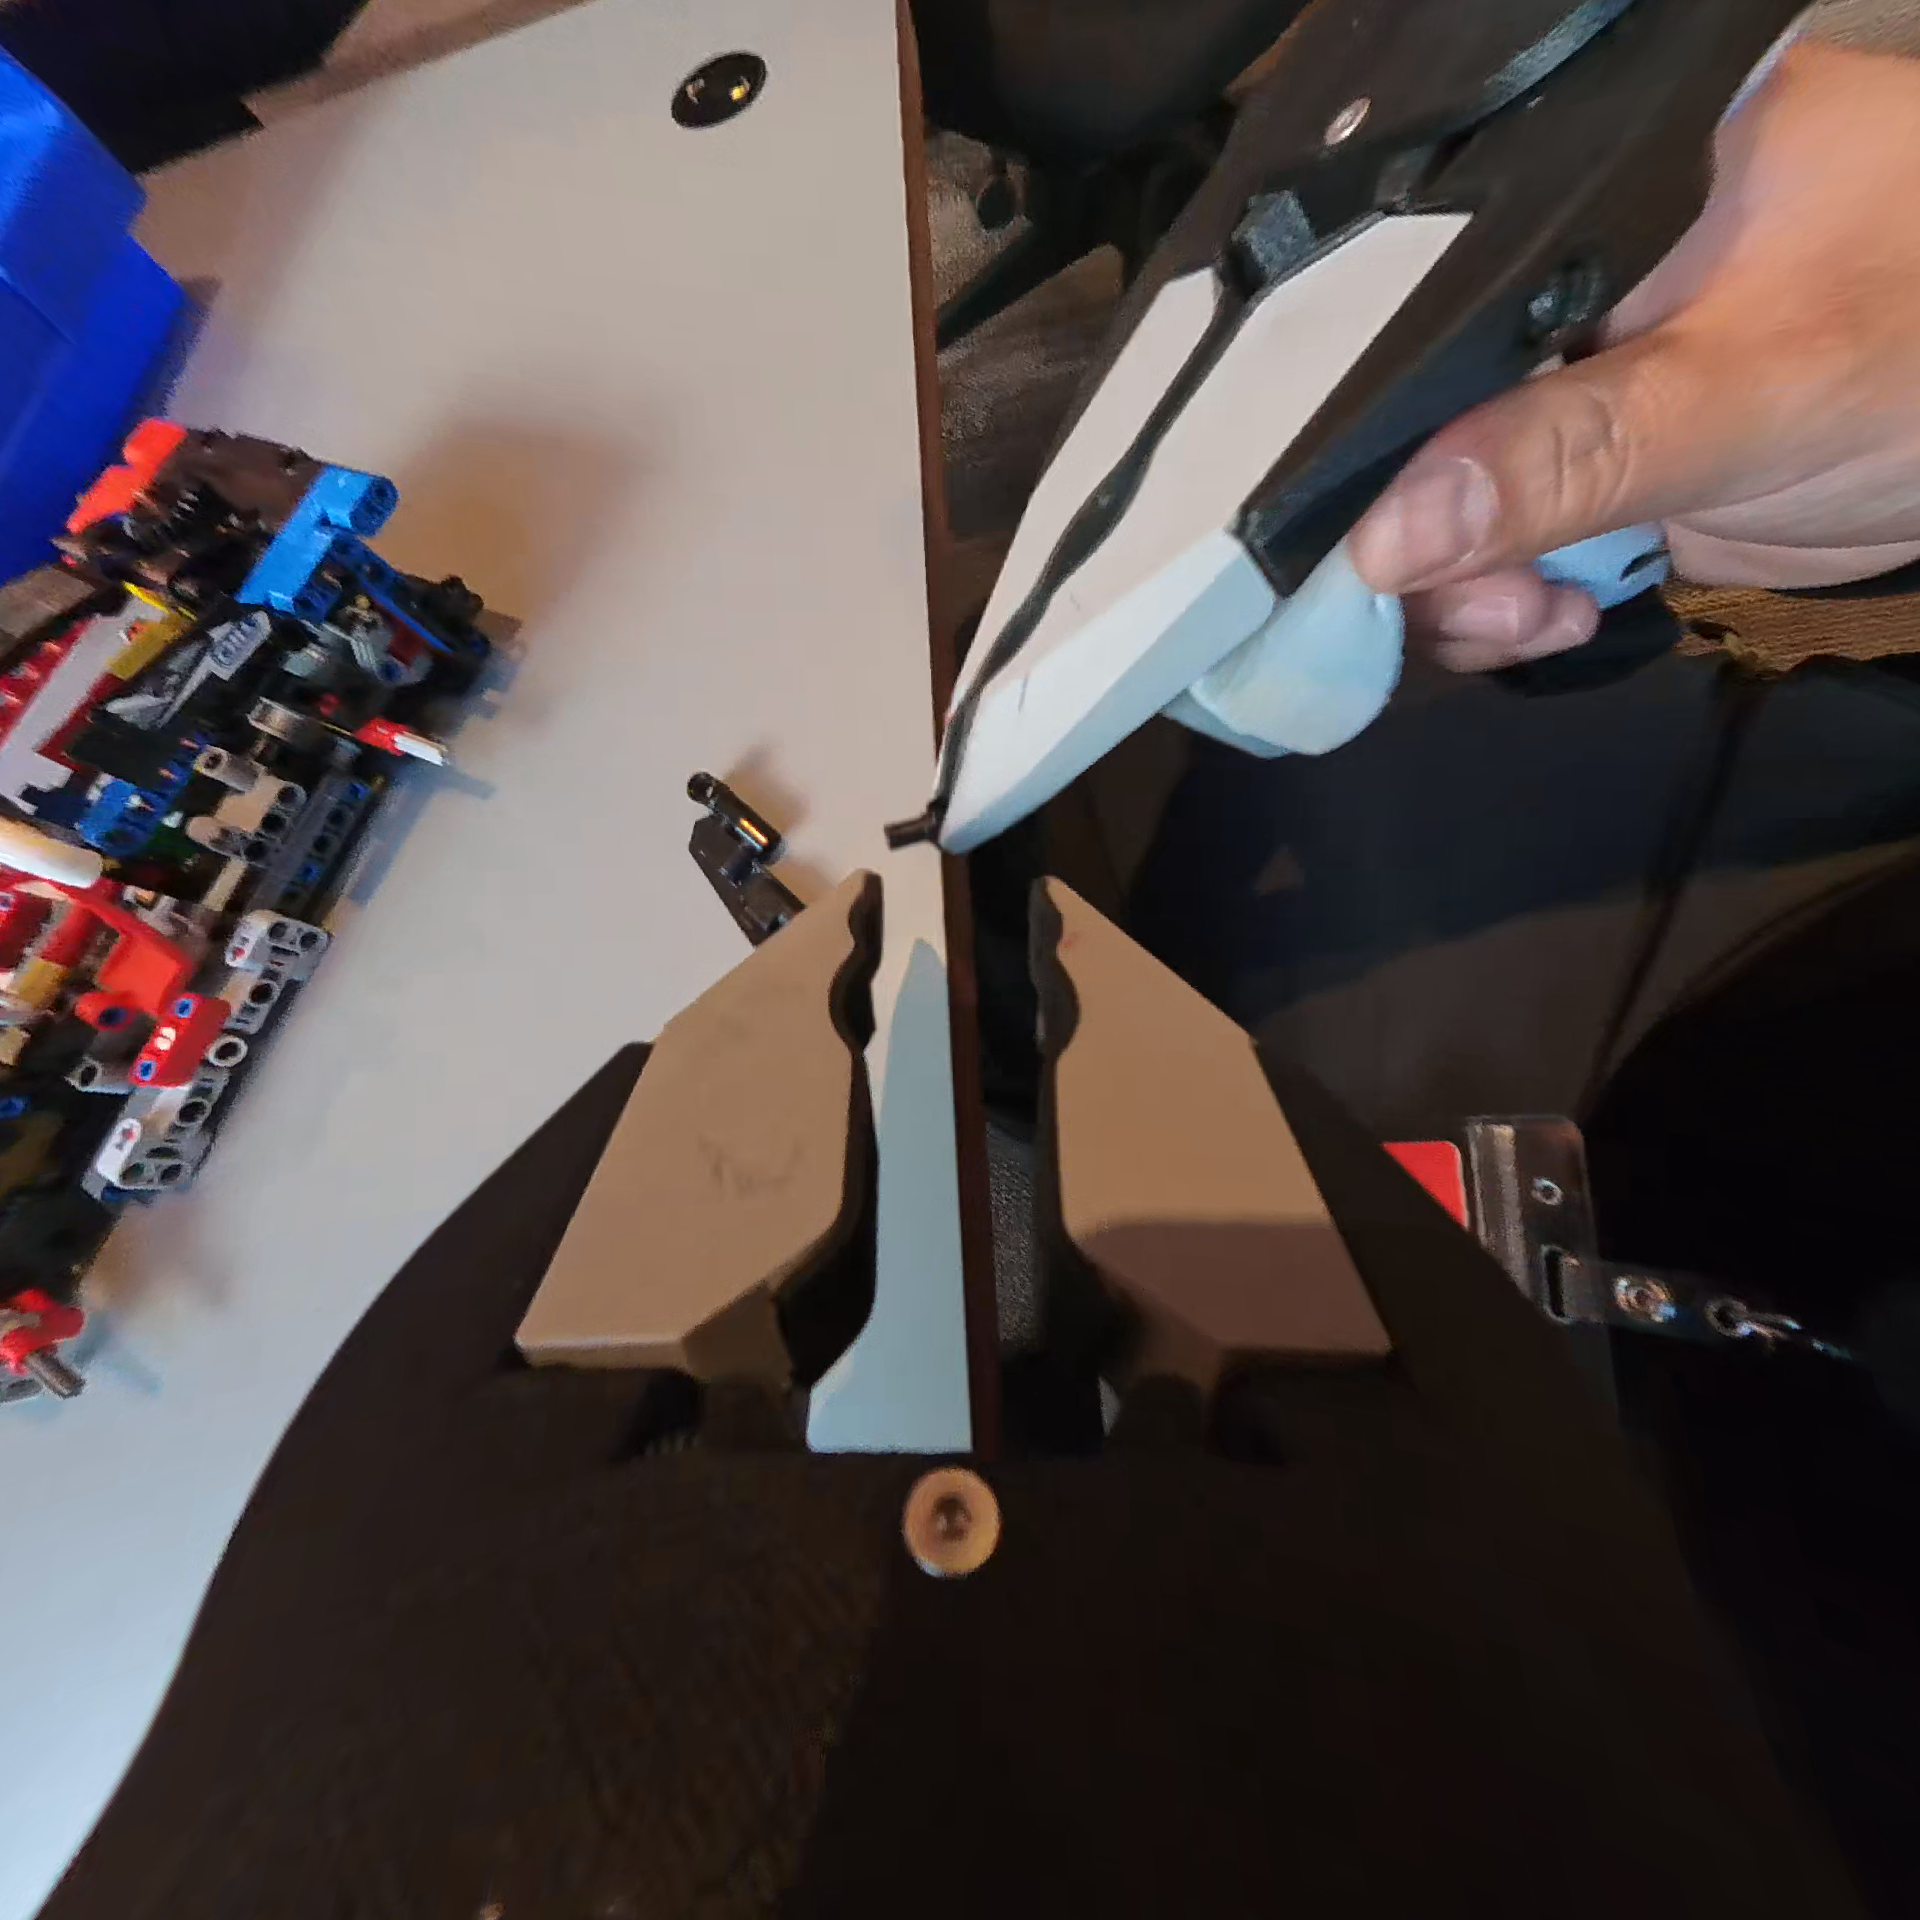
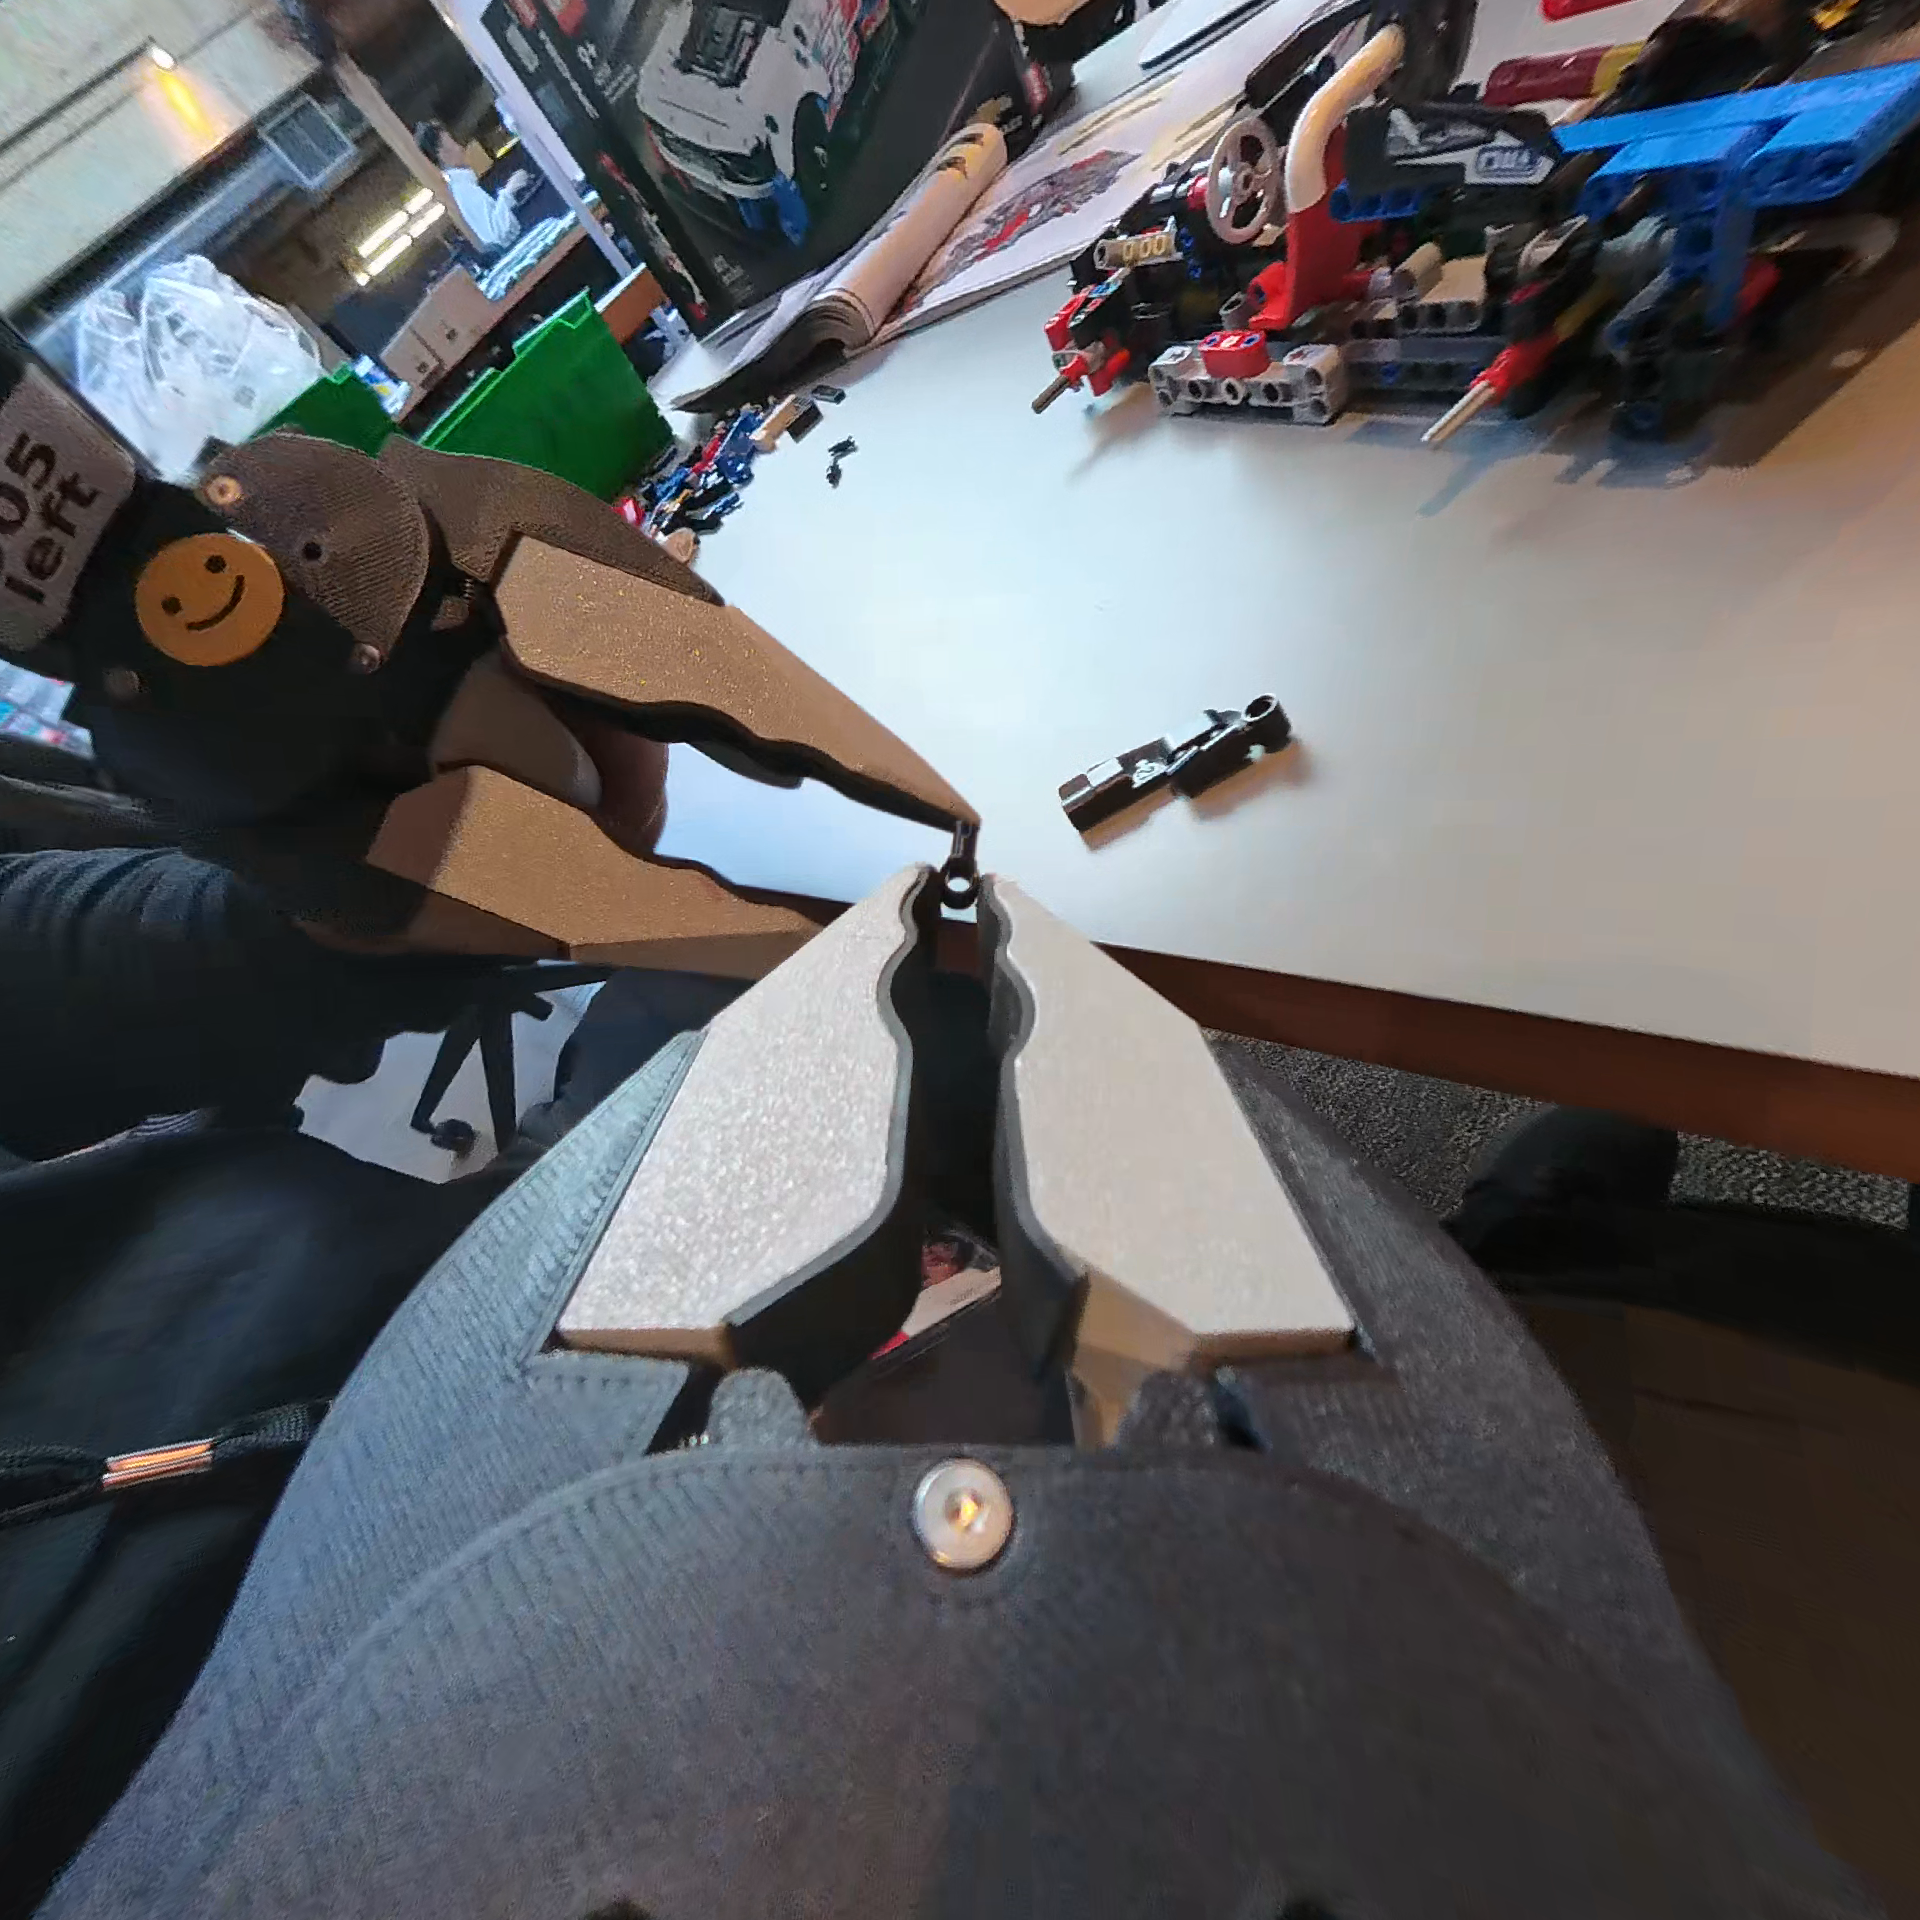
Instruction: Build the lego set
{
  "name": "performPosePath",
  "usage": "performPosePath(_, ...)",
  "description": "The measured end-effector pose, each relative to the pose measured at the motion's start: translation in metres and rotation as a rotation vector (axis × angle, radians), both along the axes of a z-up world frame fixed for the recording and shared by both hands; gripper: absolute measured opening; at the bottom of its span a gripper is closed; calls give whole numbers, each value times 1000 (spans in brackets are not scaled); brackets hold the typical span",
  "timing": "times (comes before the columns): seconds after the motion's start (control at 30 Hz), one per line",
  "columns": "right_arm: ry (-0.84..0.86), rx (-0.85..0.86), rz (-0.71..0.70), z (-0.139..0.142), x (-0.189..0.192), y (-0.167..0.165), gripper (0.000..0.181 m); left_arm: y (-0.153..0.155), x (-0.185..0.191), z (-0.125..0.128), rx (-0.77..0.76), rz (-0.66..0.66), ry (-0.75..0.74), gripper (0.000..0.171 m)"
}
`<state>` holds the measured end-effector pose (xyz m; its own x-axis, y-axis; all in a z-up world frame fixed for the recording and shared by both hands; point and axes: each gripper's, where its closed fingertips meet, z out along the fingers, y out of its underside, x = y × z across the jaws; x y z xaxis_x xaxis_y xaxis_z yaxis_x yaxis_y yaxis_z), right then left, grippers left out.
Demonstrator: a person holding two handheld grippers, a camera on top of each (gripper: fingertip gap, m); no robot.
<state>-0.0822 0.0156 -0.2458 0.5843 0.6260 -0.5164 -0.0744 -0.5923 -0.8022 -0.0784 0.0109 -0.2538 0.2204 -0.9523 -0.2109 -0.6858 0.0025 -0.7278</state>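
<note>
Right wrist view, centre of frame: the right gripper [image 2: 958, 883] was pinched on a small black pin [image 2: 958, 886] at its fingertips, over the table's [image 2: 1351, 831] brown edge. The left gripper [image 2: 883, 873] entered from the left with its fingers spread, the upper tip touching the pin's top. A loose black piece [image 2: 1179, 761] lay on the table right of centre. The partly built lego model [image 2: 1455, 260] stood at upper right, beside an open instruction booklet [image 2: 935, 260] and the set's box [image 2: 748, 135]; green bins [image 2: 540, 405] stood at upper left.
</note>
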Motion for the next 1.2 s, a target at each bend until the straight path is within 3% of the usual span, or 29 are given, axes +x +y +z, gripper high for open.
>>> performPosePath(0.53,77,-77,89,-5,-9,4,4,14,-1,-10,137,-92,70,9)
performPosePath(0.83,169,-136,140,-5,-7,3,4,12,-4,-13,224,-259,139,2)
performPosePath(1.07,109,-104,159,-9,-12,2,4,13,-8,-17,227,-287,155,2)
performPosePath(1.2,85,-45,212,-4,-14,-3,13,15,-11,-17,239,-282,151,2)
